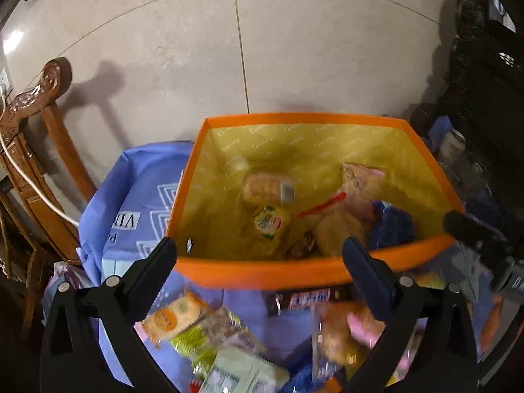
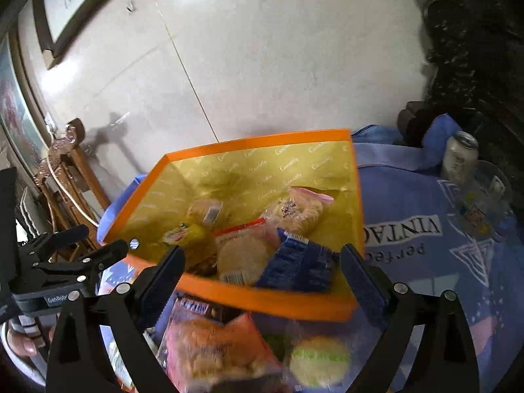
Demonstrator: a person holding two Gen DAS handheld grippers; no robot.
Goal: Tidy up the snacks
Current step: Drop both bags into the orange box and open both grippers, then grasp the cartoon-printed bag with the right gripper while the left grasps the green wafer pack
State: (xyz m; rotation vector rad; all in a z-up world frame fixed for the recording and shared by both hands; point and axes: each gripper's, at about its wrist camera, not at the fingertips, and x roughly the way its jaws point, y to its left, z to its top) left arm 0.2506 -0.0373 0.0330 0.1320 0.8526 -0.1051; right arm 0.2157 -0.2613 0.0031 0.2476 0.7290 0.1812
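An orange box (image 1: 262, 270) with a yellow lining stands on a blue cloth and holds several snack packs, among them a blue bag (image 2: 296, 262) and a pale round cracker pack (image 2: 242, 255). My left gripper (image 1: 260, 255) is open in front of the box's near wall, with nothing between its fingers. My right gripper (image 2: 263, 262) is open too, over the near wall. Loose snacks lie on the cloth before the box: a cracker pack (image 1: 177, 317), a dark chocolate bar (image 1: 301, 298) and a pink-and-orange bag (image 2: 213, 353). The left gripper (image 2: 101, 239) also shows at the left of the right wrist view.
A drink can (image 2: 460, 155) and a clear cup (image 2: 488, 193) stand on the blue cloth (image 2: 425, 262) right of the box. A carved wooden chair (image 1: 32, 124) with a white cord (image 1: 29, 183) stands left. Pale tiled floor (image 1: 262, 49) lies beyond; dark furniture (image 1: 484, 82) rises on the right.
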